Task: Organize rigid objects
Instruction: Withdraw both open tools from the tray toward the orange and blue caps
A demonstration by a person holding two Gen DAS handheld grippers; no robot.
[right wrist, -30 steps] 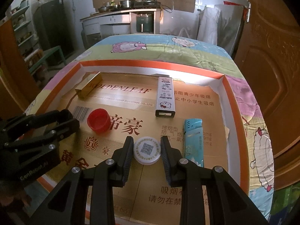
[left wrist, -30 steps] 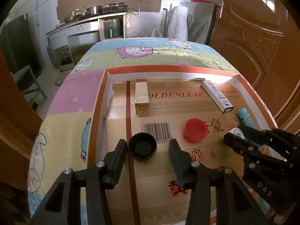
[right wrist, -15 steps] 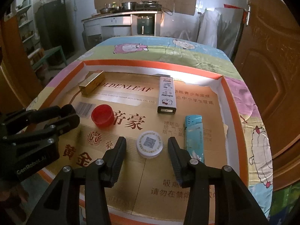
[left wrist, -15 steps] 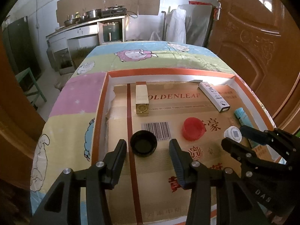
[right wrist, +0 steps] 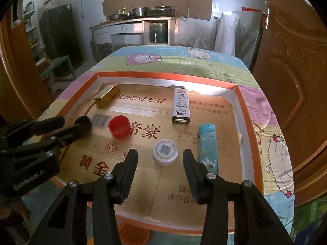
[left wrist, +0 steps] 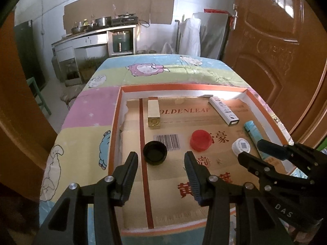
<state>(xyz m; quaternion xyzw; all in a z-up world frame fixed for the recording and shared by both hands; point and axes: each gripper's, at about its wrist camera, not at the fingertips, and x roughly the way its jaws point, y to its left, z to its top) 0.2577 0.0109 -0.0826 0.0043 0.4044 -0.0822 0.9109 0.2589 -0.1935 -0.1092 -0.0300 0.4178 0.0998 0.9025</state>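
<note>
The right gripper [right wrist: 159, 164] has its two fingers apart, and they have just been opening. The white cap [right wrist: 165, 152] sits flat on the cardboard just past the tips, in line with the gap, and no finger touches it. The left gripper [left wrist: 161, 164] has its fingers apart too, and holds nothing. The black cap [left wrist: 155, 152] lies open side up just past its tips, close to the left finger but free of it. Both caps sit in a big shallow tray [right wrist: 239, 104] with an orange rim and a cardboard floor. The tray lies on a table with a cartoon animal cloth [left wrist: 90, 110]. In the tray there is also a red cap [right wrist: 119, 127] between the black and white ones, a gold box [left wrist: 153, 113] at the far left, a long white box [right wrist: 180, 105] with pictures at the far middle, and a blue lighter [right wrist: 208, 148] by the right wall, just beside the white cap. The right wrist view shows the whole lighter, but the left gripper hides most of the black cap there. The left wrist view shows the black cap well, but the right gripper covers part of the lighter and the edge of the white cap.
</note>
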